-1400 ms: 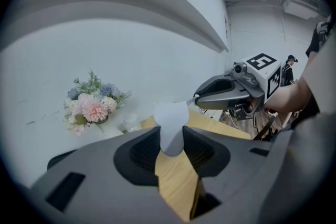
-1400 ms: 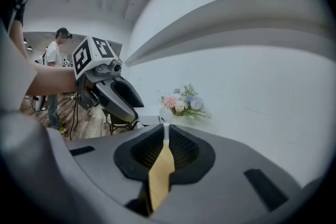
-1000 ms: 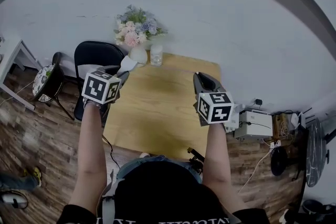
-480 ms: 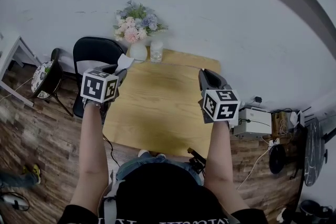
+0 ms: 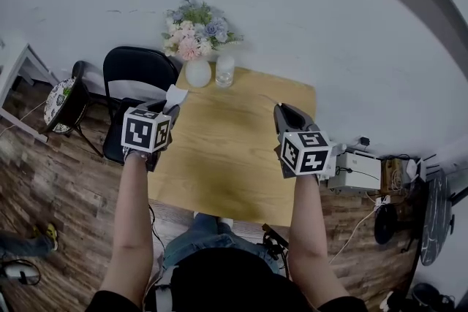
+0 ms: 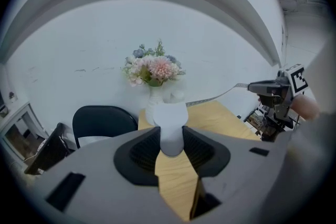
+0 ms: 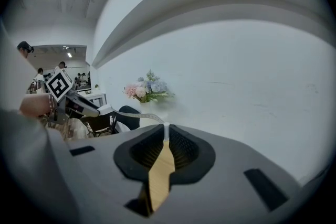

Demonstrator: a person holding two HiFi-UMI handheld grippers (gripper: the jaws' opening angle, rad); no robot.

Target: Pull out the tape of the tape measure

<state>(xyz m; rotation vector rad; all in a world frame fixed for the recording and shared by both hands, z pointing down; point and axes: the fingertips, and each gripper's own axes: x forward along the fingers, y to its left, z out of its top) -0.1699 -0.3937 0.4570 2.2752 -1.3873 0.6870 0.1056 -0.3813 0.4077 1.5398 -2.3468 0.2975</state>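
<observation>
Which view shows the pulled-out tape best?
The left gripper view: the tape runs from the white case to the right gripper. The right gripper view shows a shorter stretch; the head view barely shows it.

table: wooden table (image 5: 219, 157); far edge: white vase (image 5: 197, 74) w/ pastel flowers (image 5: 194, 29), clear jar (image 5: 224, 71) just beside it; left of table: black chair (image 5: 135, 71)

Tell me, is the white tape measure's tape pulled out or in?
Pulled out: the tape runs from the white case in the left gripper to the right gripper.
</observation>
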